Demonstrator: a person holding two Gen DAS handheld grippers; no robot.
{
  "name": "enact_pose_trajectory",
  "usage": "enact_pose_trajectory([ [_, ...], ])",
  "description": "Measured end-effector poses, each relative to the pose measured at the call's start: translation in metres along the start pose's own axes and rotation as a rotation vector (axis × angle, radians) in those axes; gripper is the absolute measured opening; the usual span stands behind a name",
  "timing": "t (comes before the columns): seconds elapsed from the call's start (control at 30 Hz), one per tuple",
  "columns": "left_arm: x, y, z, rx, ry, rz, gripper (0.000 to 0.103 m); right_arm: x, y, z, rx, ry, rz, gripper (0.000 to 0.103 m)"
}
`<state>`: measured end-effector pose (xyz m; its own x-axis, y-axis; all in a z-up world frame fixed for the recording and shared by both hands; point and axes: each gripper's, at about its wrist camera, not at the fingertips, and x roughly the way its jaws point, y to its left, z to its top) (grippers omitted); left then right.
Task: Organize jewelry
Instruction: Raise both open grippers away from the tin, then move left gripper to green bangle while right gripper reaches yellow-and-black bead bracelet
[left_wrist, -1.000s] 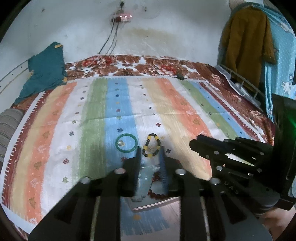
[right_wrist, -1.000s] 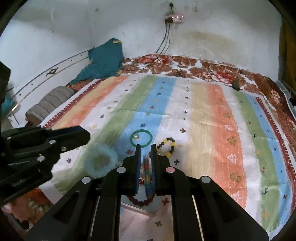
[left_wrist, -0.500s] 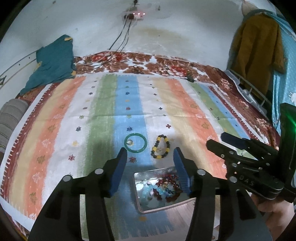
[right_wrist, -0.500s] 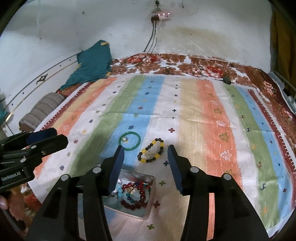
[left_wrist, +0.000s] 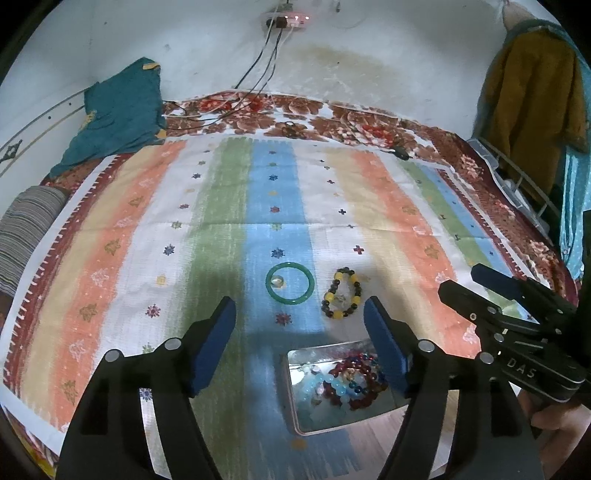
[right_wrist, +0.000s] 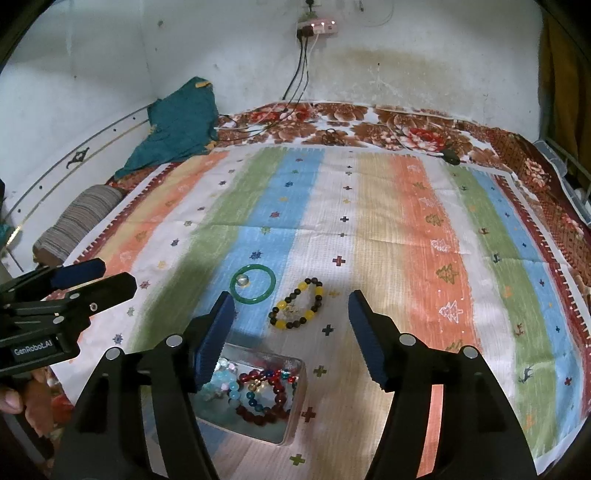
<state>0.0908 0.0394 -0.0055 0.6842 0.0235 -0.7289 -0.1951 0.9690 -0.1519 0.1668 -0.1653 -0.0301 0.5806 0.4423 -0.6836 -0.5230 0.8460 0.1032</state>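
A shiny metal tin (left_wrist: 295, 413) (right_wrist: 295, 391) lies near the front edge of the striped cloth and holds several bead bracelets, red (left_wrist: 360, 382) (right_wrist: 267, 400) and light blue (left_wrist: 325, 389) (right_wrist: 225, 384). A green bangle (left_wrist: 290, 283) (right_wrist: 253, 283) with a small clear bead inside it lies beyond the tin. A yellow-and-dark bead bracelet (left_wrist: 341, 298) (right_wrist: 296, 308) lies to its right. My left gripper (left_wrist: 299, 317) is open and empty above the tin's near left. My right gripper (right_wrist: 290, 310) is open and empty above the tin.
The striped cloth (left_wrist: 184, 240) covers a floral bedspread (left_wrist: 332, 114). A teal garment (left_wrist: 118, 114) lies at the back left, a striped roll (left_wrist: 26, 225) at the left edge. Cables hang from a wall socket (left_wrist: 284, 20). Clothes (left_wrist: 532, 88) hang at the right.
Both grippers were shut on bracelets over the tin a second ago. They have opened wide, drawn back and up, and the bracelets now lie in the tin.
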Motion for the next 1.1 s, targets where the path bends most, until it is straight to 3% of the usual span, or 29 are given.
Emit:
enact_pose_trajectory([
  [1.1, 0.063, 0.007, 0.026, 0.049, 0.094, 0.087, 0.079, 0.049, -0.012, 0.021, 0.001, 0.08, -0.046, 0.074],
])
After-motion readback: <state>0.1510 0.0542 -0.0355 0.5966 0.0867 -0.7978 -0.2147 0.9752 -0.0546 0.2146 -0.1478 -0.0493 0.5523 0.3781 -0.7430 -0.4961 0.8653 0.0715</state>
